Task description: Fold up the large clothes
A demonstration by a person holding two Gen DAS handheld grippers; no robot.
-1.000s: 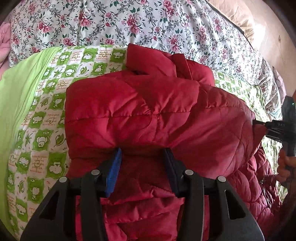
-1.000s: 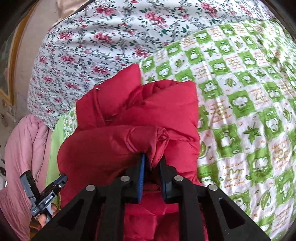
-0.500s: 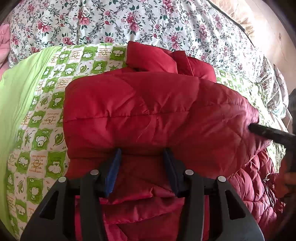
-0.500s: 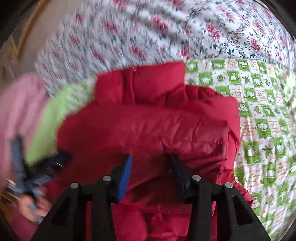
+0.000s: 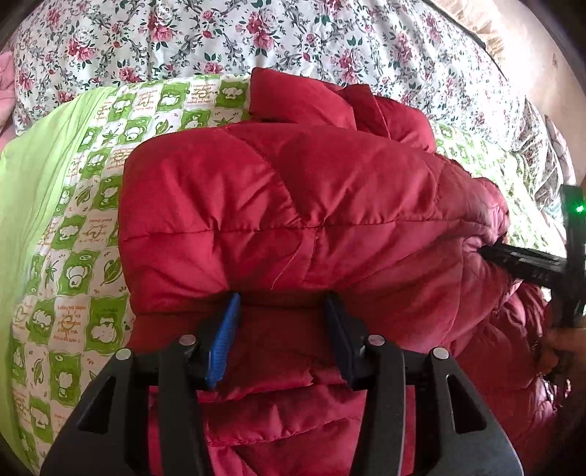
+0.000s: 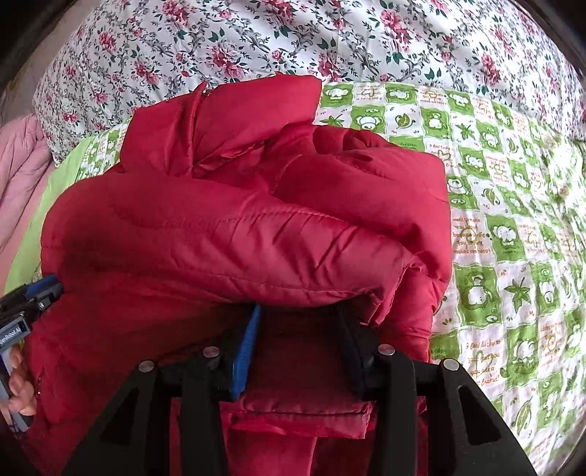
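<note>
A: Item 1, red puffer jacket (image 5: 293, 205). Loc?

B: On the bed, lying on the green-check quilt (image 6: 512, 227), floral sheet (image 5: 293, 33) behind it. Pink cloth (image 6: 22, 161) at far left edge, apart from jacket.

A: Chg vs 1 s ago?

B: R tool (image 6: 298, 326) was pinched narrow on a bunch of the red fabric; now its fingers stand wide, tips tucked under the folded-over panel, nothing clamped that I can see. Bunched corner has gone flat: top panel now lies as a broad smooth roll across the body. L-cam shows the right-hand edge pulled out straighter than before.

A: L tool?

B: L tool (image 5: 282, 318) wide both then and now, tips against the near edge of the folded layer, fabric between them but not squeezed. No real shift in 1 s.

A: Meaning for task?

B: My read: one fold laid and let go. Collar (image 6: 227, 121) end pokes out past the fold at the far side; lower hem layers loose near both cams. Prob. a further fold or a tidy-up left, so partway, not done.

A: Risk?

B: Puffy fill; I'd expect it to spring back once pressure's off.

A: Containers?

B: None in either view. No box, basket or drawer; jacket sits bare on the quilt.
</note>
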